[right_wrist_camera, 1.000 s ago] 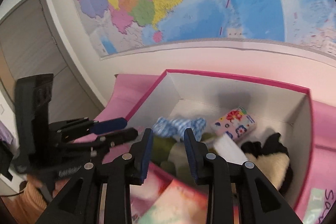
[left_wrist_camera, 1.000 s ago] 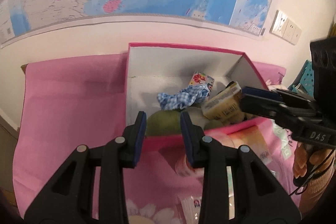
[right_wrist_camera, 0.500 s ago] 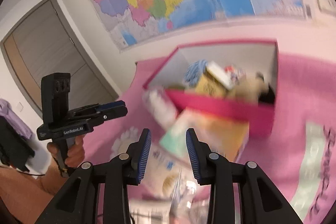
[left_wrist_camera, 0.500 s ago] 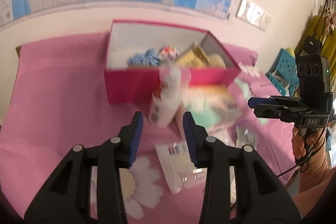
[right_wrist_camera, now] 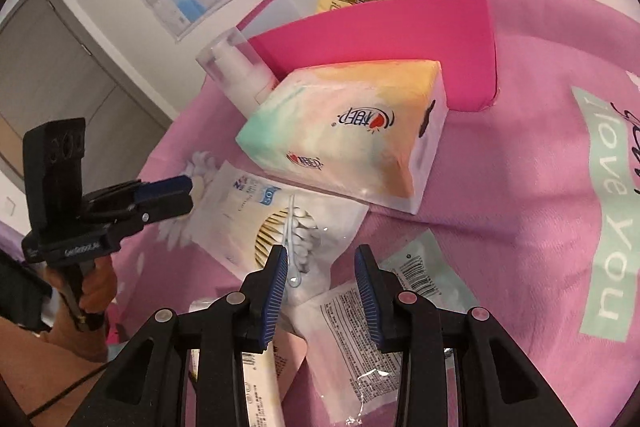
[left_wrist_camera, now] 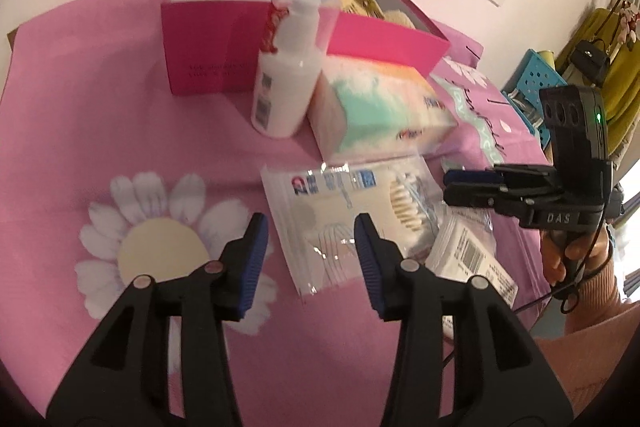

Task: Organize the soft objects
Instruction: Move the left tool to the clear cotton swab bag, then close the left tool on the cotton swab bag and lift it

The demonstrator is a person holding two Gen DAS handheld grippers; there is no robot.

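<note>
While both grippers hang over the loose packets on the pink cloth (left_wrist_camera: 132, 131), the relation that matters is between the left gripper (left_wrist_camera: 308, 247) and the flat clear bag of cotton swabs (left_wrist_camera: 352, 211): the bag lies straight ahead of its fingers and partly between them, long axis running away from the camera toward the tissue pack (left_wrist_camera: 380, 111), so a short push forward and down would likely put one edge inside the jaws. The left jaws have just been opening and now stand moderately apart, empty, touching nothing. In the right wrist view the same swab bag (right_wrist_camera: 280, 219) lies just ahead and to the left of the right gripper (right_wrist_camera: 322, 283), whose jaws are also parted and empty, hanging over a printed white packet (right_wrist_camera: 360, 331) that sits directly beneath them. By my reading each hand is nearest a different packet, the left to the swabs, the right to the white one. The pink box (right_wrist_camera: 400, 39), already holding a few things, stands behind the tissue pack, with a white pump bottle (left_wrist_camera: 286, 67) just in front of it
</note>
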